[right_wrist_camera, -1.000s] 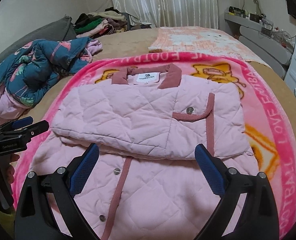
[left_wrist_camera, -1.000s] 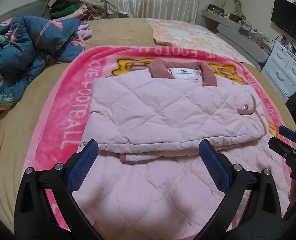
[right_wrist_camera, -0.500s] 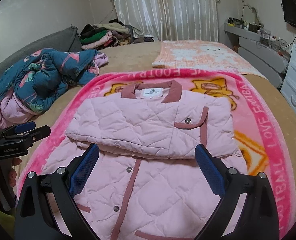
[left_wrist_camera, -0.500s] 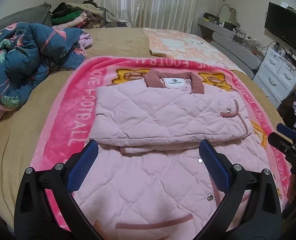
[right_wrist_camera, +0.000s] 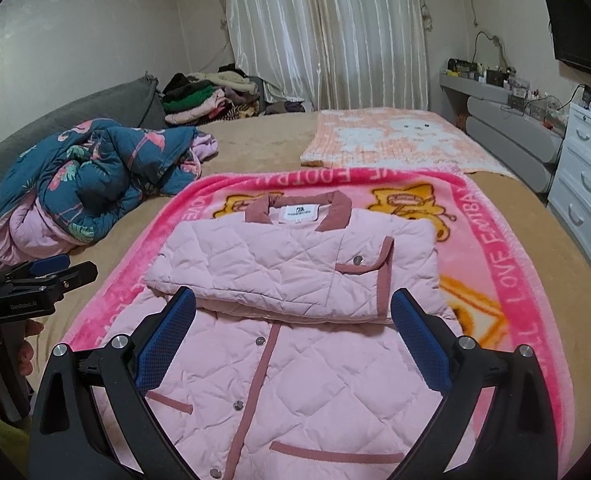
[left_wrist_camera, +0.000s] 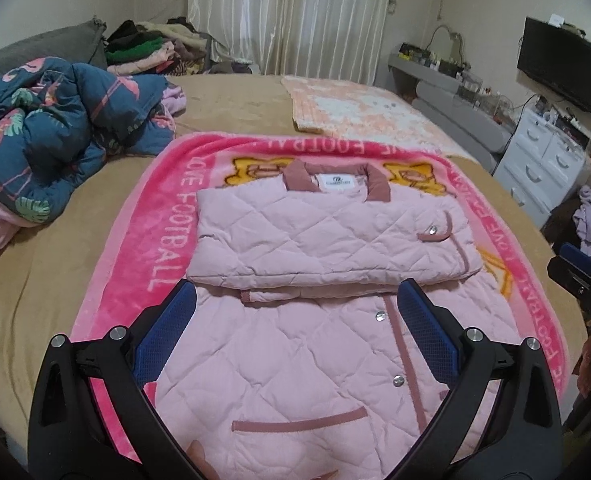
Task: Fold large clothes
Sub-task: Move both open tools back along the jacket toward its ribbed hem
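Hem of the pale pink quilted jacket (left_wrist_camera: 315,368) lies nearest both tools on the pink fleece blanket (left_wrist_camera: 163,236), collar far. Left gripper (left_wrist_camera: 295,332) and right gripper (right_wrist_camera: 291,336) hover above, jaws apart, empty, equally near.

Bare bed (left_wrist_camera: 47,280) lay open at the left of the frame, beside the blanket (left_wrist_camera: 163,240). A crumpled quilt (left_wrist_camera: 55,136) blocked the upper left. At the right edge, drawers (left_wrist_camera: 543,168) stood close to the bed, leaving a narrow gap.
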`<state>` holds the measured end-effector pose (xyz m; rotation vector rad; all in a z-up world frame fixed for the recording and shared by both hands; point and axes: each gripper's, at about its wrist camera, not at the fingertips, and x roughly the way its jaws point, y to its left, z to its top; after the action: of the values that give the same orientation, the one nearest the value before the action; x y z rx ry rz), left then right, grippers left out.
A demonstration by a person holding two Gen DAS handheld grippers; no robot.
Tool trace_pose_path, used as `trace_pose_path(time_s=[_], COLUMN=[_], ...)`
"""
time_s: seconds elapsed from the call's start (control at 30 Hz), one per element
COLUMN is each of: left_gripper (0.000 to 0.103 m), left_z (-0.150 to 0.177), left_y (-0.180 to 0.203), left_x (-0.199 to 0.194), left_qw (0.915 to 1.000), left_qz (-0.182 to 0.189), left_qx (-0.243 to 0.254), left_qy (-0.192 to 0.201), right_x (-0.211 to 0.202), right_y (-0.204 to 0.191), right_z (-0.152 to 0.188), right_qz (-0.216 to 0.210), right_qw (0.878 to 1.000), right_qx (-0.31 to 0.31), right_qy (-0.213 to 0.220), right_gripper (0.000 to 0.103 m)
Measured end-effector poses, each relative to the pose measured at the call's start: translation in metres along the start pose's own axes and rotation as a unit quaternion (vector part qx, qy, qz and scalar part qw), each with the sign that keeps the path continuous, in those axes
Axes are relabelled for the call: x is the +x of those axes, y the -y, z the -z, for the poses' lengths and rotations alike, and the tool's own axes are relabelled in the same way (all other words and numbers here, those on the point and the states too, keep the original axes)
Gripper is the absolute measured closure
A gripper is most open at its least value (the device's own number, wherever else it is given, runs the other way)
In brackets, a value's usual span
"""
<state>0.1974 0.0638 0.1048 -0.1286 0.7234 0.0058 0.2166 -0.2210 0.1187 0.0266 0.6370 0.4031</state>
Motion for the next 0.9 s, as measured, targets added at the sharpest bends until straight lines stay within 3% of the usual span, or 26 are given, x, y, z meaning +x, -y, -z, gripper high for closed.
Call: trace_pose_path(time_s=[0.47, 0.9], left_gripper=[0.009, 0.009], left_z=[0.018, 0.053], left_y=[0.005, 0.004], left_x=[-0.047, -0.064], left_qw=[0.9994, 0.9992], left_qz=[0.01, 0.001], left_qx=[0.011, 0.014], left_qy=[0.031, 0.037], right_x=[-0.06, -0.082], right_y=[-0.003, -0.006], right_z=[0.008, 0.03], right_qz=[-0.001, 0.005], right_qw=[0.999, 0.999], right_qx=[-0.005, -0.008], right_qy=[0.044, 0.052], right_gripper=[0.004, 0.004])
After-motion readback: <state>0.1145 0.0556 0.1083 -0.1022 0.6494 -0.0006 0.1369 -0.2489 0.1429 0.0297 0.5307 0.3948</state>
